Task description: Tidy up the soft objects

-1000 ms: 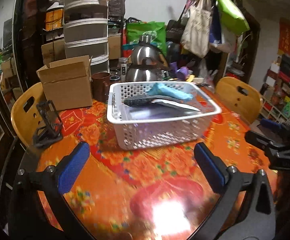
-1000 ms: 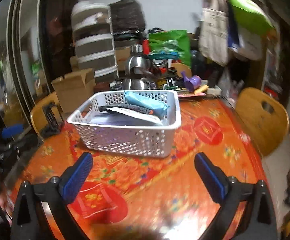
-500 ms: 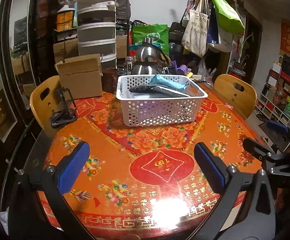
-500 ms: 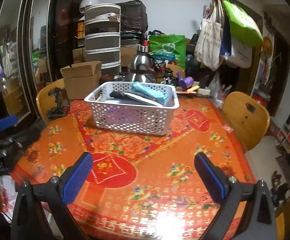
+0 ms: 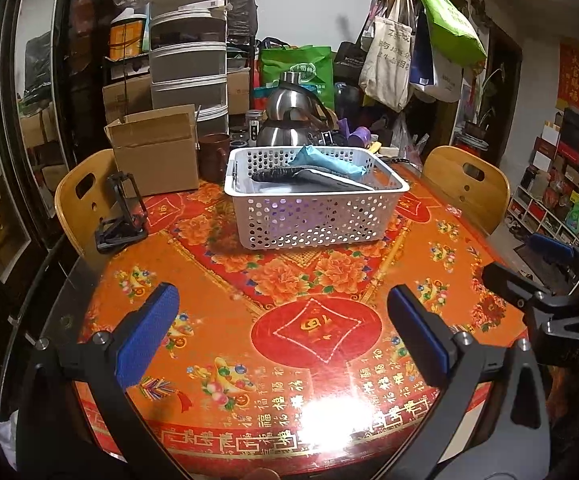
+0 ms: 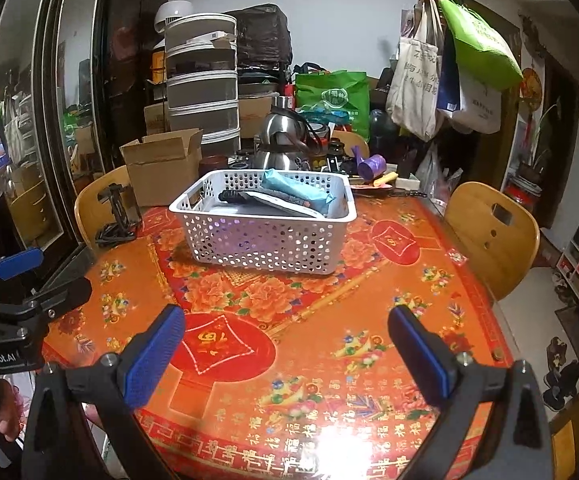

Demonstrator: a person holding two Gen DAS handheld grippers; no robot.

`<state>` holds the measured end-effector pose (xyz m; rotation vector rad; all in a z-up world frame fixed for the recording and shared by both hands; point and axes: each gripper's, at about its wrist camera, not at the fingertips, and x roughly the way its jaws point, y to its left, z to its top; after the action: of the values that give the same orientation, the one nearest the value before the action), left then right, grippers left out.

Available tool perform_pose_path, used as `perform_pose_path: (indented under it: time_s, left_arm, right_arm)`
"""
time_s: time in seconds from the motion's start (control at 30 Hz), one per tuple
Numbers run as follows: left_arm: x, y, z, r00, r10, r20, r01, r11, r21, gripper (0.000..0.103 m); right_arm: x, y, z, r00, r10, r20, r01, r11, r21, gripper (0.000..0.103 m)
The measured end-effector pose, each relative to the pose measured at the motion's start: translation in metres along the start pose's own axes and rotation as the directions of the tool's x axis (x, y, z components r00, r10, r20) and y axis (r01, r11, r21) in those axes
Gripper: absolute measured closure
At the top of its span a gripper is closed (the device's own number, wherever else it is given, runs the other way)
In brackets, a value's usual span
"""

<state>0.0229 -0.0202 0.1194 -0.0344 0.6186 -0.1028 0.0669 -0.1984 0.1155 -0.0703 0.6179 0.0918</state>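
Both tools hang empty over the near edge of the bench: my left tool has its blue pads spread wide with nothing between them, and my right tool is just as wide and just as bare. On the far half of the bench stands the white perforated basket, well apart from both tools, and the soft things lie inside it: a teal packet propped against the back wall, and under it a dark flat pouch across the basket. No loose soft item shows on the bench, so I judge the sorting about done. If I go back in, I would come over the rim from above, jaws wide, and not nudge the light basket.
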Motion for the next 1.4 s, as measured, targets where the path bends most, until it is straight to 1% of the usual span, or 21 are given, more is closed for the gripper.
perform_pose_path:
  time_s: [0.27, 0.47, 1.4]
  left_arm:
    - [0.0, 0.0, 0.0, 1.0, 0.005, -0.002, -0.005, 1.0, -0.006, 0.0]
    - [0.0, 0.001, -0.001, 1.0, 0.001, -0.003, -0.001, 1.0, -0.003, 0.0]
    - [-0.001, -0.002, -0.002, 1.0, -0.002, -0.006, 0.002, 1.0, -0.002, 0.0]
  right_arm:
    - [-0.002, -0.002, 0.0, 1.0, 0.005, 0.003, -0.005, 1.0, 0.0, 0.002]
    - [-0.006, 0.003, 0.0, 1.0, -0.009, 0.012, 0.009, 1.0, -0.022, 0.002]
    - [-0.011, 0.003, 0.002, 1.0, -0.014, 0.02, 0.014, 1.0, -0.018, 0.002]
